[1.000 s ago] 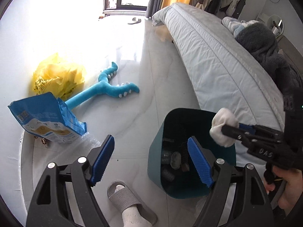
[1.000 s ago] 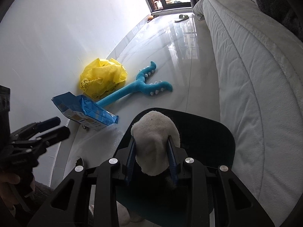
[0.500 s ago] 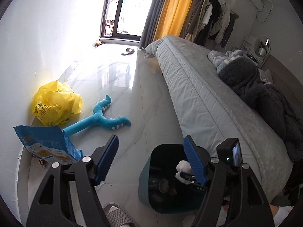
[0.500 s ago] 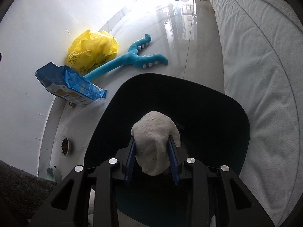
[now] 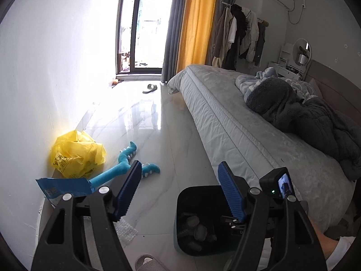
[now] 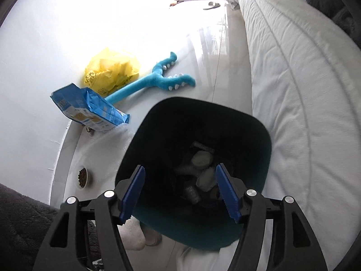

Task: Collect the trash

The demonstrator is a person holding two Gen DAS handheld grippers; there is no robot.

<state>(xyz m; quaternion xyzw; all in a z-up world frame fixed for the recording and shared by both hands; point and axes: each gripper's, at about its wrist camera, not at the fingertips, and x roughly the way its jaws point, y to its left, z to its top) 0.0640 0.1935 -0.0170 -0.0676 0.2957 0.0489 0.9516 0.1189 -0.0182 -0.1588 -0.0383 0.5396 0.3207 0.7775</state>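
A dark teal trash bin [image 6: 261, 149] stands on the floor beside the bed; it also shows in the left wrist view [image 5: 180, 205]. White wads [image 6: 203, 158] lie inside it with other trash. My right gripper [image 6: 179, 192] is open and empty right over the bin's mouth. My left gripper [image 5: 178, 192] is open and empty, held higher and to the left of the bin. A yellow plastic bag [image 5: 76, 155] and a blue snack bag [image 6: 90, 110] lie by the wall. A piece of bubble wrap [image 5: 125, 231] lies on the floor near the bin.
A blue plush toy [image 6: 158, 79] lies on the floor between the bags and the bin. The bed [image 5: 237, 126] runs along the right. A small bowl of kibble [image 6: 82, 177] sits by the wall. A slipper [image 5: 150, 88] lies near the balcony door.
My right gripper moved down over the bin, opened and let the white wad fall in. My left gripper rose and tilted up toward the room.
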